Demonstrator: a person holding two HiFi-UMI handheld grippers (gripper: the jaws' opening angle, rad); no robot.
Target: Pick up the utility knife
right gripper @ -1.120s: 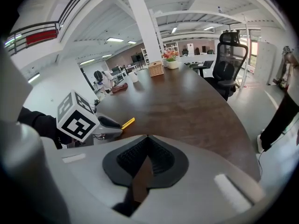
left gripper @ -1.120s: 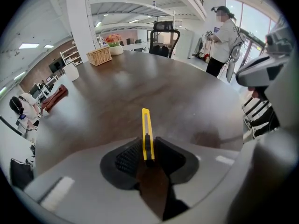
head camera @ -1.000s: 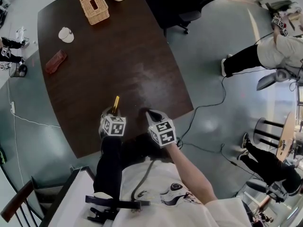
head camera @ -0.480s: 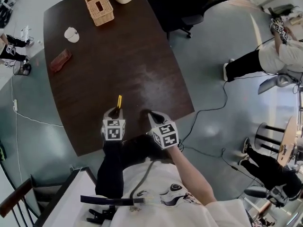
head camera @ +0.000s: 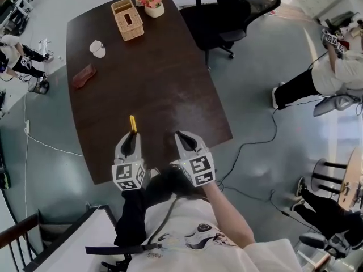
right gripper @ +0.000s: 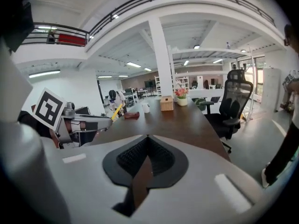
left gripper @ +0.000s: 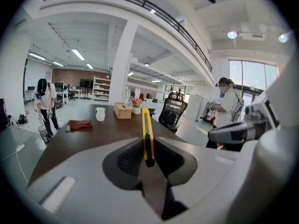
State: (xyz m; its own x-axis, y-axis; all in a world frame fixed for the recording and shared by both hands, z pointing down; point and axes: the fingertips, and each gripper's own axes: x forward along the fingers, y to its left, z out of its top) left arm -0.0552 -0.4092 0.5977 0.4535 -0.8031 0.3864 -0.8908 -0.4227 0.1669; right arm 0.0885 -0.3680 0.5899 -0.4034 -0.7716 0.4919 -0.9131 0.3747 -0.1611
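While poised over the near edge of the bench (head camera: pixel 170 84), holds left gripper (head camera: pixel 130 140) and right gripper (head camera: pixel 180 136) side by side, the right one's jaws pressed together on nothing. Pinches the utility knife (head camera: pixel 133 123) by its rear end between the left jaws. Runs its long axis straight along those jaws, yellow tip ahead toward the far edge. Looks already in hand: calls only for a lift.

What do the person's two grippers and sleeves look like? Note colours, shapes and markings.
The left gripper and right gripper are alike: pale grey shells, jaws lined with black ribbed pads, each carrying a white cube with black square markers. The left arm wears a black sleeve; the shirt is white and printed.
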